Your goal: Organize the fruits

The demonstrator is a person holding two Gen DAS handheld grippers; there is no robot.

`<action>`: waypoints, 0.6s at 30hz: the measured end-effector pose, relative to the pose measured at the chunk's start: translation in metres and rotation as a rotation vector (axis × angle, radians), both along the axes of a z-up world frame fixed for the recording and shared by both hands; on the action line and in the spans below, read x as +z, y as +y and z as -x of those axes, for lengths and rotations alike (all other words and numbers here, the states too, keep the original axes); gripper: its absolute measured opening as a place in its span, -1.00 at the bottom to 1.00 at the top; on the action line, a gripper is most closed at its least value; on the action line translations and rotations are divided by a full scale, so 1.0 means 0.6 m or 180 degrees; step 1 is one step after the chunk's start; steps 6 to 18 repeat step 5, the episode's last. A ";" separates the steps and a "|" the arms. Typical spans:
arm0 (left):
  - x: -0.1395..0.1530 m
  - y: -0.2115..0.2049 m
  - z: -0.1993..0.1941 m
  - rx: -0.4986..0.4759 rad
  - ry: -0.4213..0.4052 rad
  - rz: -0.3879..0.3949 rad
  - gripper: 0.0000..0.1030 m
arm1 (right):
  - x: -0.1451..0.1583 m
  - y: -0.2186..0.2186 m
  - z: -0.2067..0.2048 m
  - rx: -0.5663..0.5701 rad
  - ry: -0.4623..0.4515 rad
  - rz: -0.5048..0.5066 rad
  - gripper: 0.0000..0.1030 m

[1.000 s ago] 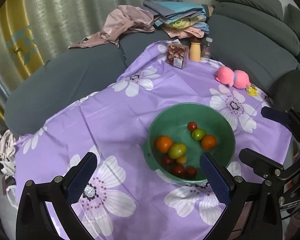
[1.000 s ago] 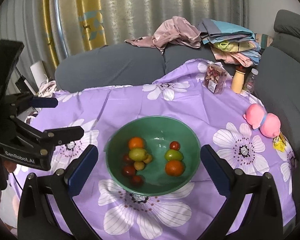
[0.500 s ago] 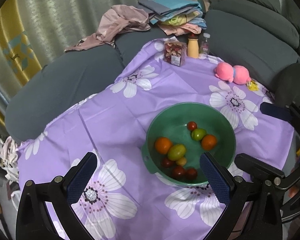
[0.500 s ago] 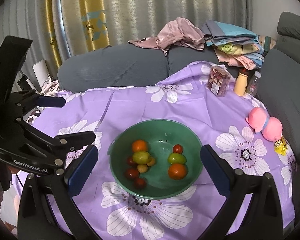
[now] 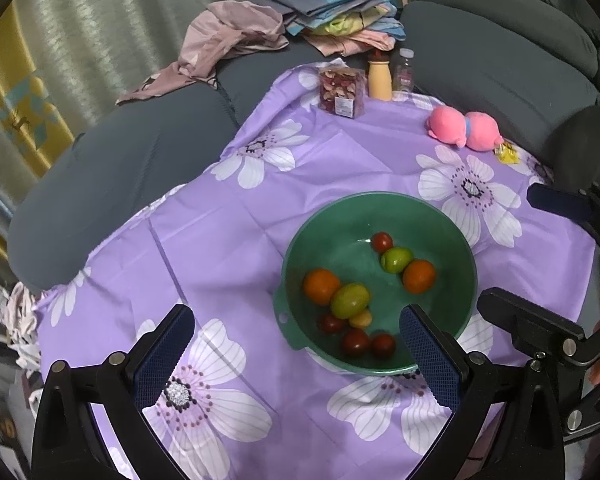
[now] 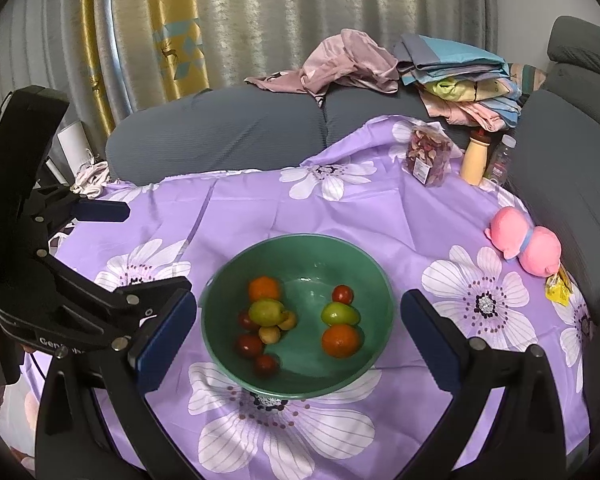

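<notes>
While above green bowl point(image 6: 300, 380) of fruit, left gripper point(image 5: 296, 354), right gripper point(image 6: 298, 334) spread wide, empty.

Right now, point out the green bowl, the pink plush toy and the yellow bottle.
green bowl point(image 6: 300, 242): right wrist view, far rim.
pink plush toy point(image 6: 540, 250): right wrist view, middle of the larger rounded end.
yellow bottle point(image 6: 474, 160): right wrist view, middle of its body.
</notes>
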State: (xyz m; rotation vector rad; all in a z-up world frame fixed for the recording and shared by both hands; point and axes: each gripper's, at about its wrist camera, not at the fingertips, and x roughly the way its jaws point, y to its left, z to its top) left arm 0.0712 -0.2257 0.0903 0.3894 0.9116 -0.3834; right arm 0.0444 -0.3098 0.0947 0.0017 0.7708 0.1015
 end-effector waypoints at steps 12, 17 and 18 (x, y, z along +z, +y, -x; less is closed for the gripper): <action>-0.003 -0.003 0.000 -0.0020 0.0014 -0.0004 0.98 | -0.005 -0.007 -0.001 -0.0014 0.0011 -0.0027 1.00; -0.003 -0.003 0.000 -0.0020 0.0014 -0.0004 0.98 | -0.005 -0.007 -0.001 -0.0014 0.0011 -0.0027 1.00; -0.003 -0.003 0.000 -0.0020 0.0014 -0.0004 0.98 | -0.005 -0.007 -0.001 -0.0014 0.0011 -0.0027 1.00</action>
